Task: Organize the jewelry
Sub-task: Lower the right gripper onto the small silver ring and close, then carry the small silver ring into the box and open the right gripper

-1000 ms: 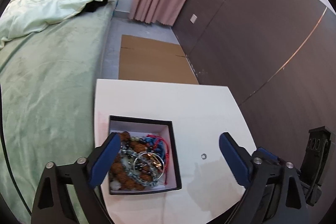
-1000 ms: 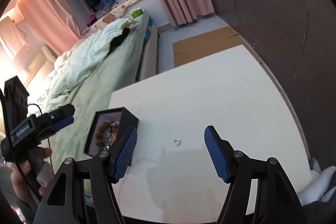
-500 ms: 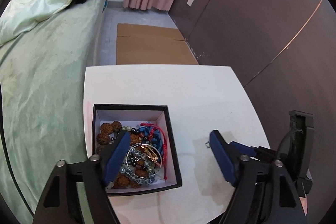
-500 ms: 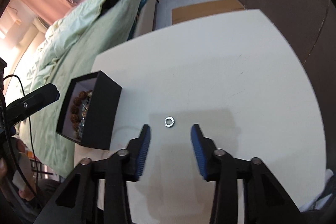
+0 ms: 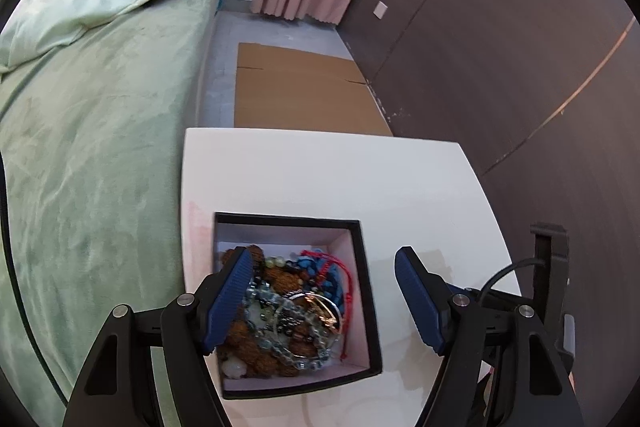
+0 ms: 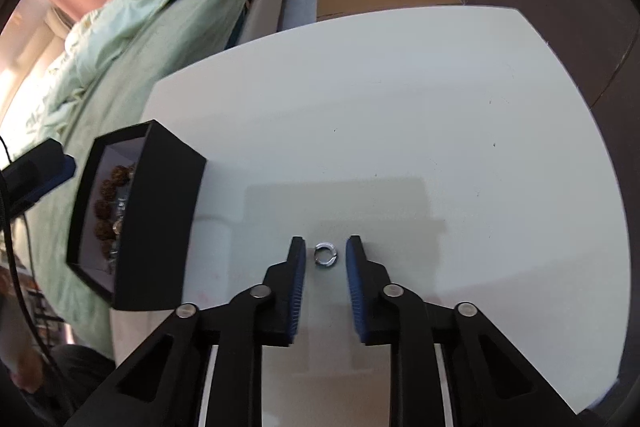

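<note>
- On the white worktop (image 6: 400,99), a small silver ring (image 6: 326,255) is lying flat at the near side, right of the black box (image 6: 160,227).
- Around that ring the right tool (image 6: 326,263) is closing, its blue pads (image 6: 298,275) sitting on either side with a narrow gap to the metal; they are not pressing on it yet.
- Over the box (image 5: 362,267) the left tool (image 5: 324,299) is hanging wide open and gripping nothing, its left pad above the contents and its right pad above bare worktop (image 5: 320,171).
- Inside the box, a tangle of jewelry (image 5: 288,311) is piling up: brown beads, pale glassy beads, a red cord and a metal bangle.
- Left of the worktop a green bed (image 5: 80,147) is lying, and at the far end brown cardboard (image 5: 300,95) is lying on the floor.
</note>
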